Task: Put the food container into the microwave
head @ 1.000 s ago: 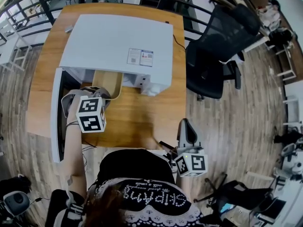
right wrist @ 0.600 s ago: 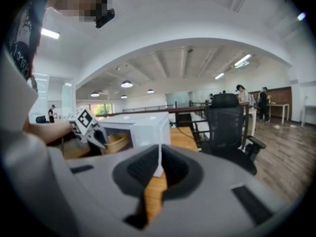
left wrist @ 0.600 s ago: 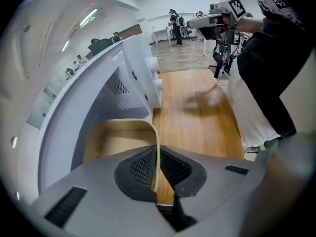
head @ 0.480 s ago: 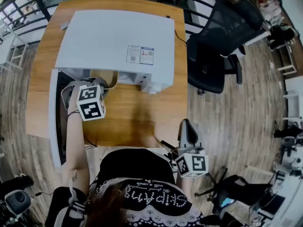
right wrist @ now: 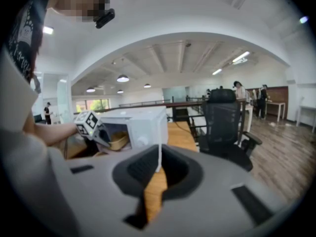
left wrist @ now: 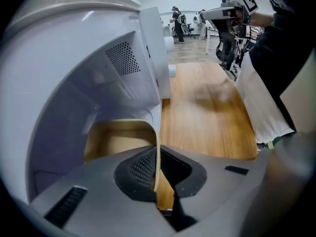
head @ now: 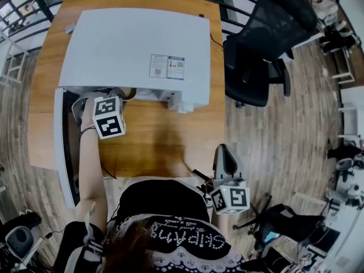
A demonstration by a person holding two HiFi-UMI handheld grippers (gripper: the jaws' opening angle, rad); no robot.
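1. The step in hand is the insertion. The left gripper (head: pixel 114 99) reaches steeply down into the mouth of the white microwave (head: pixel 136 50), whose door (head: pixel 58 141) hangs wide open at the left.
2. Its fingers (left wrist: pixel 136 169) are nearly together, pinching the thin near rim of the beige food container (left wrist: pixel 116 139). The container sits inside the cavity, towards its front. I cannot tell whether its base rests on the cavity floor.
3. The right gripper (head: pixel 224 152) hangs low by the person's hip, off the wooden surface (head: pixel 162 144). Its fingers (right wrist: pixel 143 167) are drawn together with nothing between them.
4. The container is a shallow, round-cornered tray, mouth up and roughly level. Its long axis seems to run from the gripped rim inward, towards the back of the cavity. The far end is hidden, so that is only my reading.
5. Next, I judge, the tray should be set flat on the cavity floor, deep enough that its near rim clears the door line. Then the fingers should part and draw straight back out without dragging the rim along.
6. The door would be left for afterwards, and the idle right gripper looks free to push it.
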